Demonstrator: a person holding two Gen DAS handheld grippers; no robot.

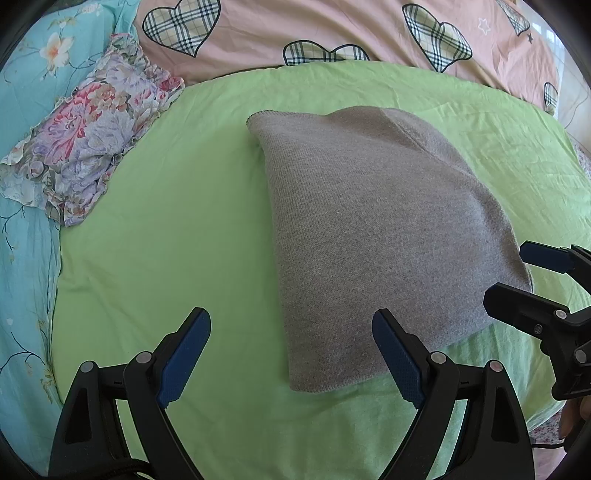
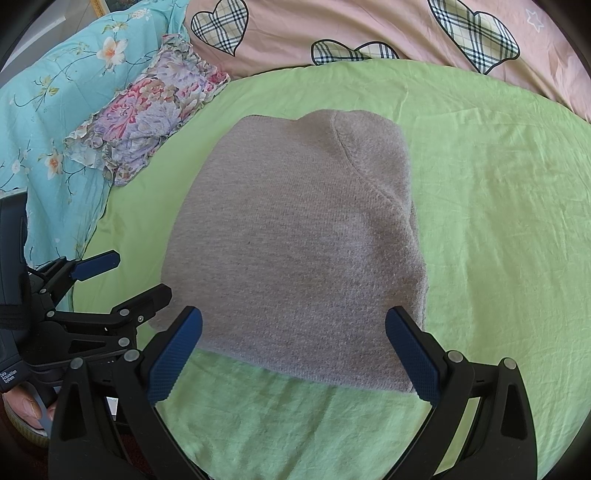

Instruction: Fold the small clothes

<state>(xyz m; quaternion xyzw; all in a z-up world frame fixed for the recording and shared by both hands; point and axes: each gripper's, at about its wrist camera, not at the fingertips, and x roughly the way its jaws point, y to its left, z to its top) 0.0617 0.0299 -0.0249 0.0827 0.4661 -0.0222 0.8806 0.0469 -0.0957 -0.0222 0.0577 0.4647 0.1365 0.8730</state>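
Observation:
A grey knit garment [image 1: 376, 240] lies folded flat on the green sheet [image 1: 166, 240]; it also shows in the right wrist view [image 2: 295, 240]. My left gripper [image 1: 291, 354] is open and empty, hovering at the garment's near left corner. My right gripper [image 2: 293, 354] is open and empty, just above the garment's near edge. In the left wrist view the right gripper [image 1: 517, 273] shows at the garment's right corner. In the right wrist view the left gripper [image 2: 140, 273] shows at its left side.
A folded floral garment [image 1: 92, 136] lies at the far left on the sheet's edge, also seen in the right wrist view [image 2: 147, 110]. A teal floral cover [image 1: 26, 221] lies to the left. A pink quilt with plaid hearts [image 1: 332, 29] runs along the back.

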